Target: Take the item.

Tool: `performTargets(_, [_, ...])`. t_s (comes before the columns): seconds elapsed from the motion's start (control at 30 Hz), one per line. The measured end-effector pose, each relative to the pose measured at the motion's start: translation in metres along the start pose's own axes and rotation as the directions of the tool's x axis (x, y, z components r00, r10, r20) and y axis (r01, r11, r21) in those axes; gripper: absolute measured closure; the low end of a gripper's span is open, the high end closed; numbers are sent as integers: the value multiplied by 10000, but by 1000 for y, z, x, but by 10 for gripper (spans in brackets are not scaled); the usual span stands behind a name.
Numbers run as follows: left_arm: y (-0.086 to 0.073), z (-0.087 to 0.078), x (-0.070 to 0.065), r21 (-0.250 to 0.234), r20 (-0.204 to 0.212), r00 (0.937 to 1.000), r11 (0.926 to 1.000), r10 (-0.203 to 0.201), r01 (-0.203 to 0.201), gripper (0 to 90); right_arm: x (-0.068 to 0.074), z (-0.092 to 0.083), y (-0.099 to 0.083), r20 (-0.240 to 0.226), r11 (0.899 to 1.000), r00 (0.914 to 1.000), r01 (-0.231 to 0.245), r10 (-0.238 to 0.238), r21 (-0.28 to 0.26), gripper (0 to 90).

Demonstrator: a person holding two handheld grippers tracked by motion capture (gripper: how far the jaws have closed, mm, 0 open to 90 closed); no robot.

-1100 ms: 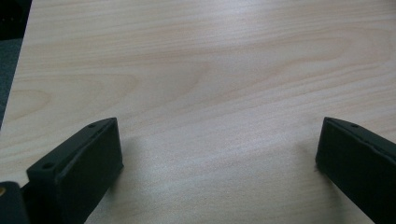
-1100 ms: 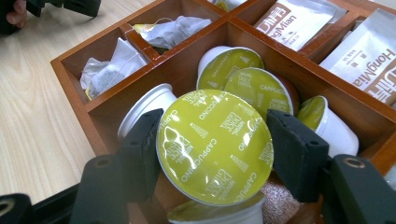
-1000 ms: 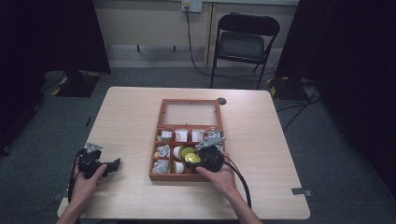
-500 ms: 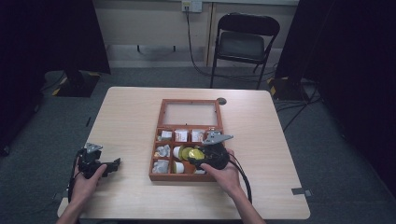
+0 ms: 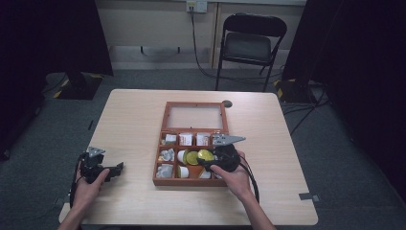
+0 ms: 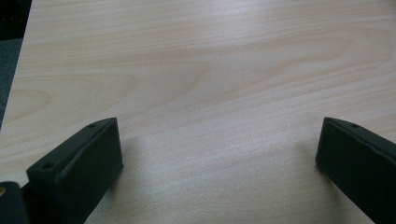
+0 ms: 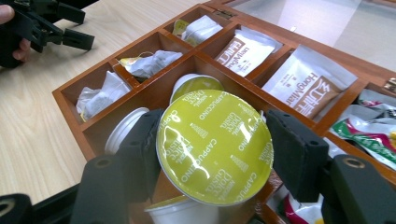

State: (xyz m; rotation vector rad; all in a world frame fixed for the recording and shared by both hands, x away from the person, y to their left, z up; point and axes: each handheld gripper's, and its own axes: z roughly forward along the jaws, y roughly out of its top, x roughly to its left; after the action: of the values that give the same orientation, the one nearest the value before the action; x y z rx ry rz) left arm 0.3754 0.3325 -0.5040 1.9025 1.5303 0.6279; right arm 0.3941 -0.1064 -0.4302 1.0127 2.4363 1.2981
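A wooden compartment box (image 5: 163, 143) (image 7: 70, 100) with its glass lid (image 5: 195, 116) folded back lies mid-table. My right gripper (image 5: 206, 160) (image 7: 215, 140) is shut on a coffee capsule with a yellow-green foil lid (image 7: 215, 144) (image 5: 205, 155), held just above the box's middle compartments. Other capsules (image 7: 194, 85) (image 5: 190, 158) lie below it. My left gripper (image 5: 117, 168) (image 6: 215, 154) rests open over bare table at the front left, nothing between its jaws.
Sachets (image 7: 245, 51) and crumpled tea bags (image 7: 149, 61) fill other compartments of the box. A folding chair (image 5: 251, 45) stands beyond the table's far edge. A small dark disc (image 5: 227, 103) lies beside the lid.
My right gripper has shifted slightly right and up with the capsule in its jaws. The left gripper has stayed put.
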Motion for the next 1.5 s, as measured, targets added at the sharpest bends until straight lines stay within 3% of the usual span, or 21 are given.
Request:
performTargets(1.1, [0,0,0,-1,-2,10000,10000,1,-1,0,-11,-26,4,222,9987,9996,-155,166,-493,390])
performTargets(1.5, [0,0,0,-3,6,10000,10000,-2,2,0,-17,-37,3,506,9975,9983,-255,289,-661,390])
